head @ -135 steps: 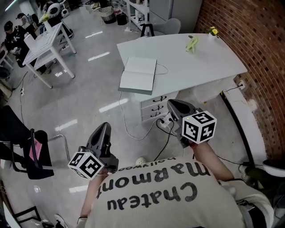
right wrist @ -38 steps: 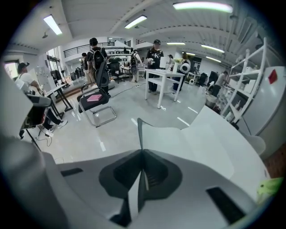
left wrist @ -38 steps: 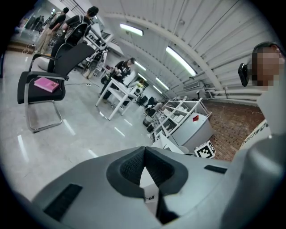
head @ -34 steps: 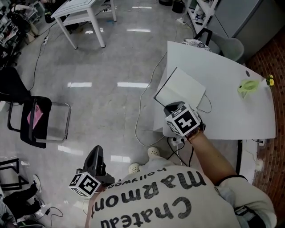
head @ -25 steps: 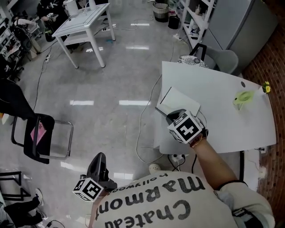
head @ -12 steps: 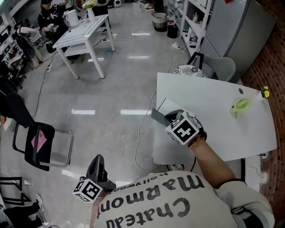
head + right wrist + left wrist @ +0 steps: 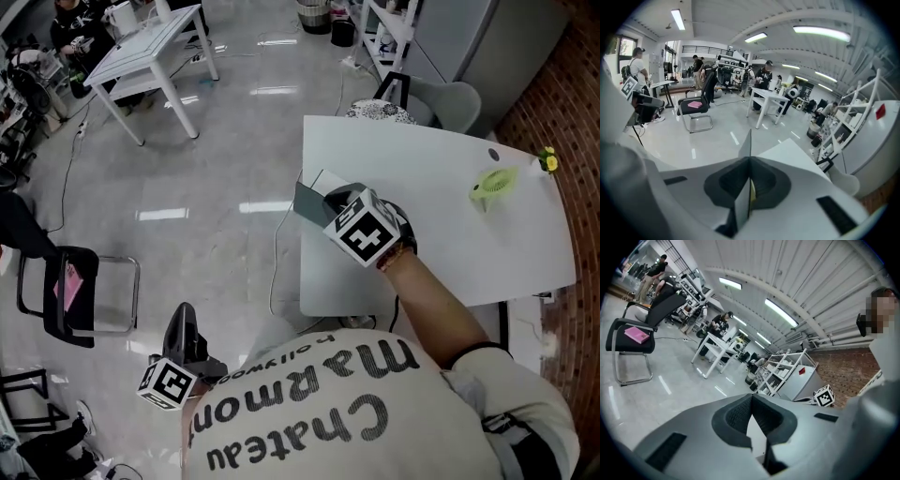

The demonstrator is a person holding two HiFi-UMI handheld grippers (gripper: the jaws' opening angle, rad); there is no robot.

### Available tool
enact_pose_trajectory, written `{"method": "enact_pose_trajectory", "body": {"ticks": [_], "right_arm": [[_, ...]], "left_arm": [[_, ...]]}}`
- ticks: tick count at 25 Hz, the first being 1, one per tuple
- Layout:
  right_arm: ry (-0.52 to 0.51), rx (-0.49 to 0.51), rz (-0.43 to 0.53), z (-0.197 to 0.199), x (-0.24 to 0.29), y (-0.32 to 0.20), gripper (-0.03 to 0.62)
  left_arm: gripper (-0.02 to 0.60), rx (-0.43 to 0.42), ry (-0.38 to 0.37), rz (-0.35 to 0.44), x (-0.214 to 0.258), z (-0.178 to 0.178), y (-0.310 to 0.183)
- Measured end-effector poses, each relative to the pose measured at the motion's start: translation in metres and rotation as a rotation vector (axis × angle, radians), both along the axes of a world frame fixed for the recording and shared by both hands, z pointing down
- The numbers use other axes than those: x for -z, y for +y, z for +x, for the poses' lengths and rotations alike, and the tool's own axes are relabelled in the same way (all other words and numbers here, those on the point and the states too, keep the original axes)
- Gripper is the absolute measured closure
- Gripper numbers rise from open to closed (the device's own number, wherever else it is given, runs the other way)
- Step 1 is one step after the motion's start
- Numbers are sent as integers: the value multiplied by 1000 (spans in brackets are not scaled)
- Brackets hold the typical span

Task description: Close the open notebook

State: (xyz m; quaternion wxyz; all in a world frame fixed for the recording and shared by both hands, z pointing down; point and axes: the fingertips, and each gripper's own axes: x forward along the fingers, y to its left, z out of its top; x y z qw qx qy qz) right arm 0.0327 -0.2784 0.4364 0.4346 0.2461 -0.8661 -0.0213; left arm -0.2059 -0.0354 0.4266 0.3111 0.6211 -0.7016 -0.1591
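The notebook lies at the left edge of the white desk [image 7: 450,234]. Its grey cover [image 7: 307,200] stands raised nearly upright above the white page [image 7: 323,178]. My right gripper [image 7: 330,199] is shut on that cover's edge. In the right gripper view the cover [image 7: 746,140] runs as a thin sheet straight between the closed jaws of the right gripper [image 7: 749,161]. My left gripper [image 7: 183,317] hangs low beside my body, far from the desk. In its own view the left gripper [image 7: 751,397] has its pads meeting and nothing between them.
A green object [image 7: 494,184] and a small yellow one [image 7: 547,161] sit at the desk's far right. A black chair [image 7: 70,286] with a pink item stands at left, a white table [image 7: 155,42] farther back, a grey chair [image 7: 441,98] behind the desk. A cable [image 7: 277,272] trails on the floor.
The right gripper has swung the cover up from nearly flat to almost upright. The left gripper stays low at my side.
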Motion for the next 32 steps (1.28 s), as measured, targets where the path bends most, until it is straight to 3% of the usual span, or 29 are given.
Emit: {"method": "enact_pose_trajectory", "body": {"ticks": [8,20,32], "right_arm": [[9,-59,28,3,-2,-19,582],[45,-161,44,18,-15,-67,580],[63,-225,9,35,-40,-105,580]], "left_arm": [[580,-21,11,-36,-7,-15,-12],[580,-122,17,-38,-14,-40,-100],[580,-138,16,-106,-26,-49,-135]]}}
